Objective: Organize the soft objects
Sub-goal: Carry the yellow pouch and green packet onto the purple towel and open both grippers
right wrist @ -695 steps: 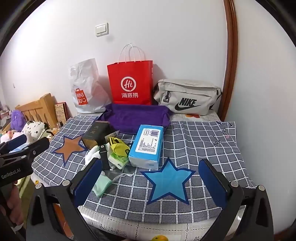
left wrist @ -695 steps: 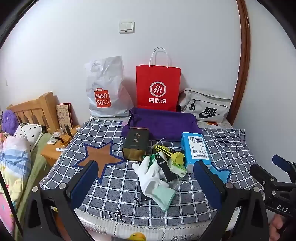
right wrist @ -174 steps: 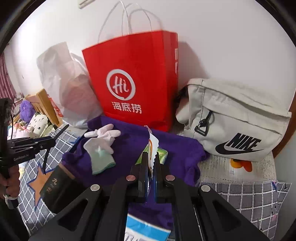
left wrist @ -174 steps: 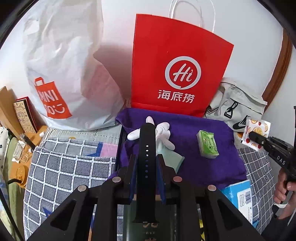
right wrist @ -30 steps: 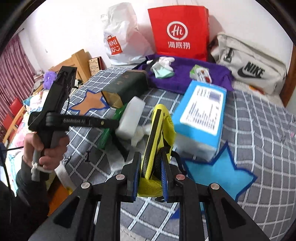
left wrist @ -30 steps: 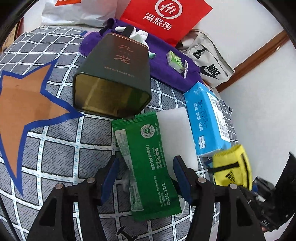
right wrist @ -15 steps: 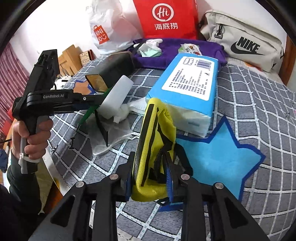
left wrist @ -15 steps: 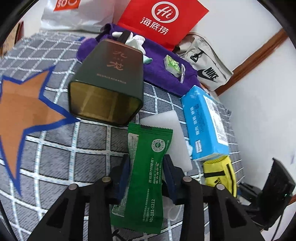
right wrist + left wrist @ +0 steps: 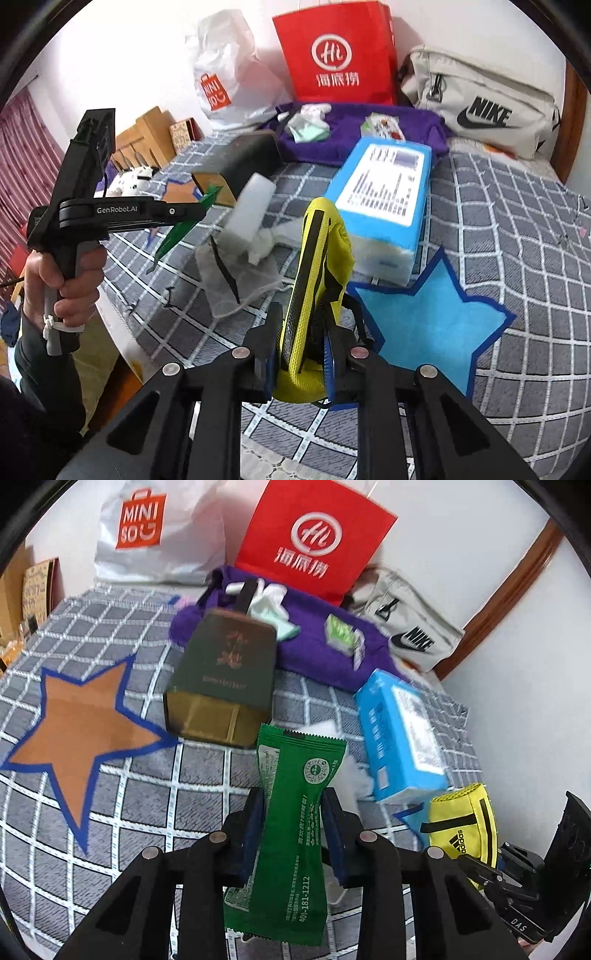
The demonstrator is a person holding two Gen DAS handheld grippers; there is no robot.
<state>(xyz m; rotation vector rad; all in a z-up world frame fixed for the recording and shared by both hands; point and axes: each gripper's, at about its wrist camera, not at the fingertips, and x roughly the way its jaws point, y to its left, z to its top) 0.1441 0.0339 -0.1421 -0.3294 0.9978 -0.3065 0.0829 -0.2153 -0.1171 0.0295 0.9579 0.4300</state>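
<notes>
**Two packets lifted off the cloth**

Lifted since a second ago, the green sachet hangs clear of the checked cloth.

Left view: my left tongs are closing, pads squeezing the sachet's waist, near the tin.

Right view: my right tongs are closing, clenched on the yellow pouch, upright before the tissue pack.

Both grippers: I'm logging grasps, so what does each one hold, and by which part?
The left gripper pinches the green sachet across its middle, jaws closing. The right gripper clamps the yellow pouch near its lower end, jaws closing.
</notes>
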